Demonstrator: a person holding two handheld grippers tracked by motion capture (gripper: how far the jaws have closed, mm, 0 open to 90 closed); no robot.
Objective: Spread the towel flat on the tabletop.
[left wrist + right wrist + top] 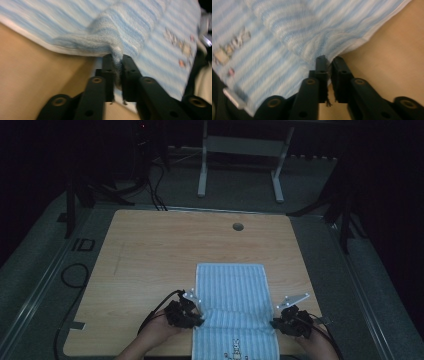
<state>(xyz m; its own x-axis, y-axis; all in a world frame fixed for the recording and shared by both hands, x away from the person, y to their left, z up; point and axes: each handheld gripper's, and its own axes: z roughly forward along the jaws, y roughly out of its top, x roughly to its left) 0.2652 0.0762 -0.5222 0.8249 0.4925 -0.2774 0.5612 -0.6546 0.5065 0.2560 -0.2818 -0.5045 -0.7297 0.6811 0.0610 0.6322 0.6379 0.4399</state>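
A light blue striped towel (231, 292) lies flat on the wooden table (150, 260), with a small embroidered figure (235, 350) near its front end. My left gripper (198, 319) is shut on the towel's left edge. In the left gripper view its jaws (117, 65) pinch a raised fold of the towel (140, 27). My right gripper (276, 322) is shut on the right edge. In the right gripper view the gripper (329, 62) clamps the hem of the towel (287, 32). A puckered ridge runs across the cloth between the two grippers.
A round cable hole (238, 226) sits near the table's far edge. Bare wood lies to the left and beyond the towel. A white desk frame (240, 150) stands on the floor behind, and black cables (75, 275) lie left of the table.
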